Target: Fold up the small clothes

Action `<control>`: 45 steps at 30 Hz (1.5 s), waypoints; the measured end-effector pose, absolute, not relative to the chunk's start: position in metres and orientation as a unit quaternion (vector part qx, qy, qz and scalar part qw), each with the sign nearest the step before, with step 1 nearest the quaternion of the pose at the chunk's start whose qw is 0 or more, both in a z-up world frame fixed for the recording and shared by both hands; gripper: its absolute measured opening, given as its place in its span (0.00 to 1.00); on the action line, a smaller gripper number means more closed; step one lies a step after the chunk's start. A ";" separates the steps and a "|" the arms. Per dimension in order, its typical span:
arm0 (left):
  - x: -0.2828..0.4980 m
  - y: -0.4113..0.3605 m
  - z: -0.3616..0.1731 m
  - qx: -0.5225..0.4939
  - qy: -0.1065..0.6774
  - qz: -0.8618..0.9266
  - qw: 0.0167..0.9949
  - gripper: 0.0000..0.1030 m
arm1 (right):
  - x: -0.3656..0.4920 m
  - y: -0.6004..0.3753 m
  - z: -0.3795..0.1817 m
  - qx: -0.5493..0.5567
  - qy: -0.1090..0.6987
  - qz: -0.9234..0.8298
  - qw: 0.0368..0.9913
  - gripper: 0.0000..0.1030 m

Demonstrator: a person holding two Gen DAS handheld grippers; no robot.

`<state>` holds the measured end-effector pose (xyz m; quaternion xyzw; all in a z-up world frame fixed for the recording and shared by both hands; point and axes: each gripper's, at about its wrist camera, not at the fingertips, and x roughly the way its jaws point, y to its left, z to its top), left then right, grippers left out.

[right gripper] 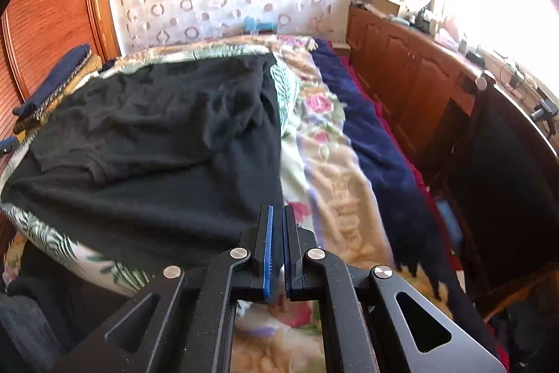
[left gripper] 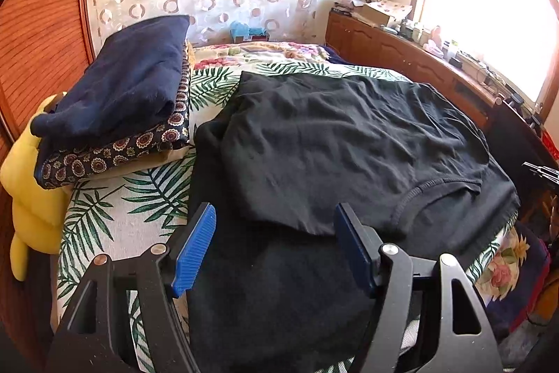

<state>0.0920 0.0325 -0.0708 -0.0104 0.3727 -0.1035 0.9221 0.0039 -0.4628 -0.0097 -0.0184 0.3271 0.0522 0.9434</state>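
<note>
Sunlit and cluttered, the bedroom holds a bed [left gripper: 104,215] covered by a palm-leaf sheet, on which the work is laid out. From the claws outward: the left claw [left gripper: 276,243] is held wide open above the near edge of a black shirt [left gripper: 332,142], with nothing between its blue pads [left gripper: 195,247]. The right claw [right gripper: 276,254] is closed, pad against pad, with nothing seen gripped; it hangs over a floral blanket [right gripper: 328,163] just beside the shirt's right edge.

The shirt is spread flat on the bed, part of it already turned over onto the body, with the collar seam exposed near the front. A stack of folded clothes [left gripper: 118,100] rests at the far left, beside a yellow pillow [left gripper: 31,194].

Risks are judged as follows:
- Both layers, or the sheet beneath, may be pinched if the open claw is lowered too deep.
- The near hem hangs by the bed edge; an uneven pull could slide the shirt off.
- Existing wrinkles may be locked into the fold.
- The closed claw must be opened before any grip is possible.
</note>
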 end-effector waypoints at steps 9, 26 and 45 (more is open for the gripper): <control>0.120 0.040 -0.087 -0.028 0.400 -0.095 0.911 0.49 | 0.021 -0.430 -0.003 -0.024 0.293 0.079 0.952 0.39; 0.136 0.035 -0.104 -0.006 0.421 -0.088 0.903 0.40 | 0.117 -0.414 -0.040 0.005 0.379 0.086 0.921 0.39; 0.104 0.022 -0.037 -0.012 0.331 -0.131 0.934 0.06 | 0.088 -0.406 0.005 0.001 0.270 0.120 0.955 0.02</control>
